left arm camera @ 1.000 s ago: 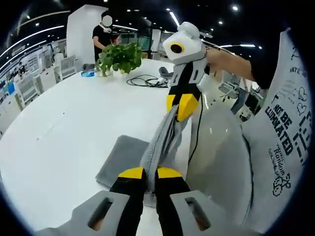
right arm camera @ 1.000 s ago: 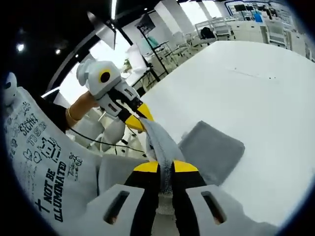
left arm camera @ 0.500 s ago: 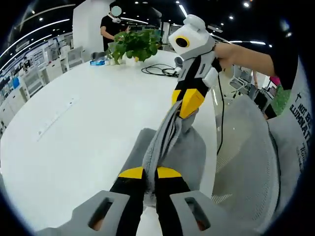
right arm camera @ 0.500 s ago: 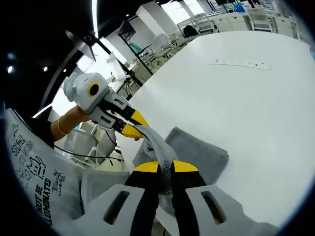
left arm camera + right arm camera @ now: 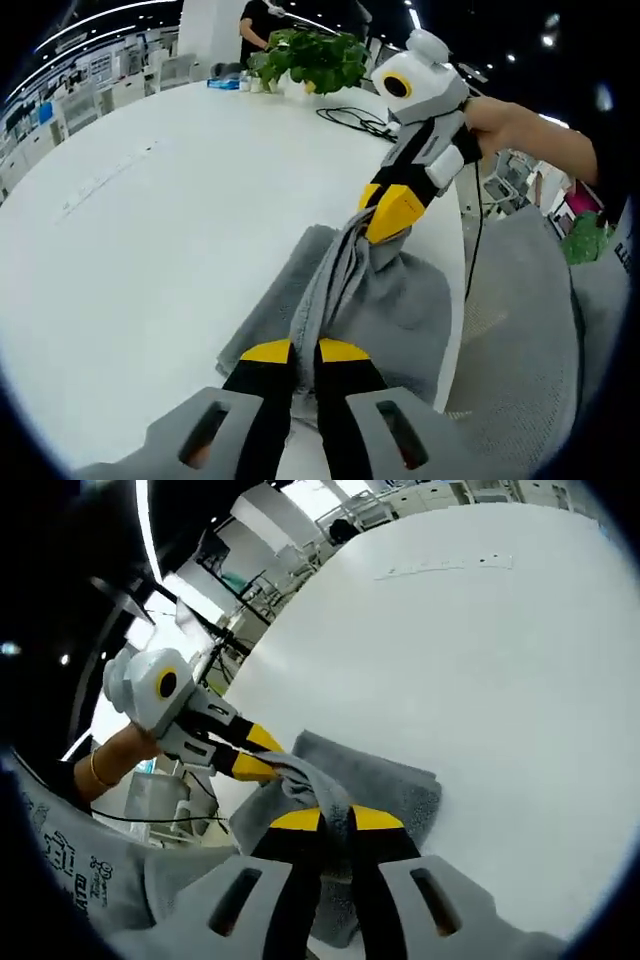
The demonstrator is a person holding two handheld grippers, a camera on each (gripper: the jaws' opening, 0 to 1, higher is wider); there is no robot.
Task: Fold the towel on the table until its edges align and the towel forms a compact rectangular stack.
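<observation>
Both grippers clamped on the grey towel (image 5: 390, 310). Left hand-held gripper (image 5: 305, 352) has its yellow-tipped jaws pinched together on a bunched edge of the cloth; right hand-held gripper (image 5: 325, 820) same, jaws closed on a gathered fold. The stretch of towel between the two grips is lifted off the white desk (image 5: 130, 250), forming a raised ridge; the rest of the towel lies flat on the desk near its edge. In the left gripper view the right one comes in from the upper right, held by a hand (image 5: 515, 125). In the right gripper view the left one enters from the left, with a hand (image 5: 115, 760) behind it. Far end of desk: potted plant (image 5: 315, 60), black cable (image 5: 355, 118).
</observation>
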